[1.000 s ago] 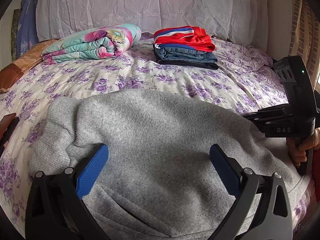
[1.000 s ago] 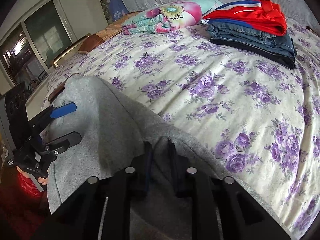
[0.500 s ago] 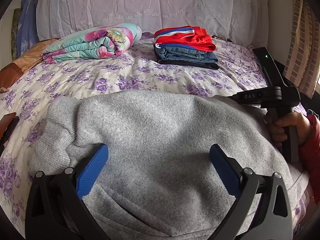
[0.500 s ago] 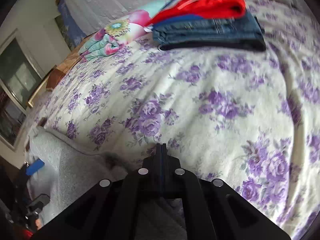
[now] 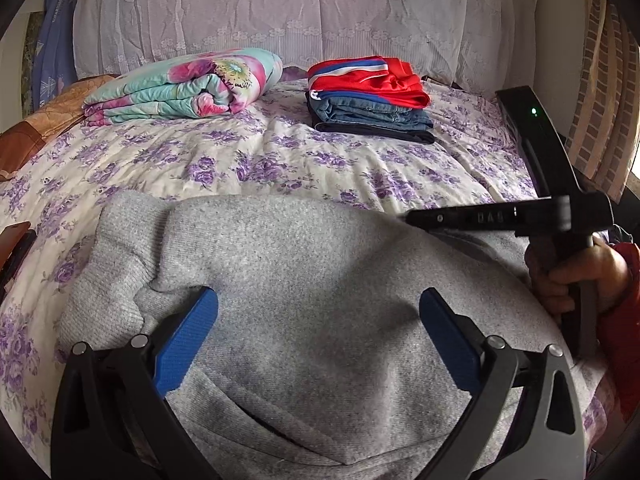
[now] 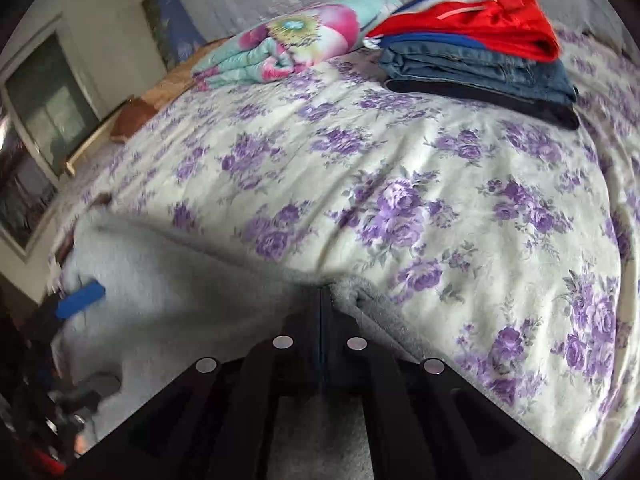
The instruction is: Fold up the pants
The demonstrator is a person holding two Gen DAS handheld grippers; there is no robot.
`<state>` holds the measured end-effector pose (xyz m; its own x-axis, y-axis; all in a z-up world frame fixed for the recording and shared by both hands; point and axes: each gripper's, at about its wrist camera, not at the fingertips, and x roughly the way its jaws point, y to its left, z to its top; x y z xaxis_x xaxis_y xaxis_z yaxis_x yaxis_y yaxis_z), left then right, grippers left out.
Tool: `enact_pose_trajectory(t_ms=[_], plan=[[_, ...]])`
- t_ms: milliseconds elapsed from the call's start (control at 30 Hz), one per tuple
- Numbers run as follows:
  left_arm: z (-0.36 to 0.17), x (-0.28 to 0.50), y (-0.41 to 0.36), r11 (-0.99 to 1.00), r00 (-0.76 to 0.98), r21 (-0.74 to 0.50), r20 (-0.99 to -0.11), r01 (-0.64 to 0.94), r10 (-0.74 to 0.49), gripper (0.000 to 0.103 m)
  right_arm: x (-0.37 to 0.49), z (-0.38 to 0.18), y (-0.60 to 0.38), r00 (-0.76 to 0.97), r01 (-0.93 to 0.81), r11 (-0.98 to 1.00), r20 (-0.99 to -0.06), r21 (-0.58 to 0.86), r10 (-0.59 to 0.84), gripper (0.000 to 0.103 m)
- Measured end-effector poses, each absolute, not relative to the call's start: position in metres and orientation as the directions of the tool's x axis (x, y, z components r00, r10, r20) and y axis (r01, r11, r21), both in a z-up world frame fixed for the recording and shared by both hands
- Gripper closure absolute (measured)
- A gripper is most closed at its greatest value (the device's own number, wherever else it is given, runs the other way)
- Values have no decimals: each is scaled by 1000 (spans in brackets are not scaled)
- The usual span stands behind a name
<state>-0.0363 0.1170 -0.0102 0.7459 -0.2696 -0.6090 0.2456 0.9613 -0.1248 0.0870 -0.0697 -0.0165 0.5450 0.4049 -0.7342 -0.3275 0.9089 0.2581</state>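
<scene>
Grey knit pants (image 5: 304, 280) lie spread on the floral bed near its front edge. My left gripper (image 5: 318, 316) hovers over them, wide open, blue pads on either side, holding nothing. My right gripper (image 6: 322, 300) is shut on the far right edge of the grey pants (image 6: 168, 280), jaws pressed together with fabric bunched at the tips. The right gripper also shows in the left wrist view (image 5: 412, 218), at the pants' right edge. The left gripper's blue pad (image 6: 80, 294) shows in the right wrist view.
A stack of folded clothes (image 5: 368, 100), red on top of jeans, sits at the back of the bed. A rolled floral quilt (image 5: 180, 88) lies to its left. A lace-covered headboard (image 5: 304, 16) is behind. A window (image 6: 44, 112) is on the left.
The right gripper closed on the pants' right edge and swung its view across the bed. It shifted left along the edge in the left wrist view. The left gripper stayed still and open.
</scene>
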Motion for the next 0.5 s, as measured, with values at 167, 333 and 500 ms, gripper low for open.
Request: enact_pose_trajectory(t_ms=[167,333,500], plan=[[9,-56,154,917,740,-280,-545,285,-396,5,27,19,-75,658,-369,915,-650,162,380,96],[11,-50,165,919,736,-238,-551,314,-394,5,17,-2,-59,631,-403,914,-707,55,320,40],[-5,-48,124,965,797,52,-576,256,-180,5,32,-11,-82,589,-338,919,-717,201,374,41]])
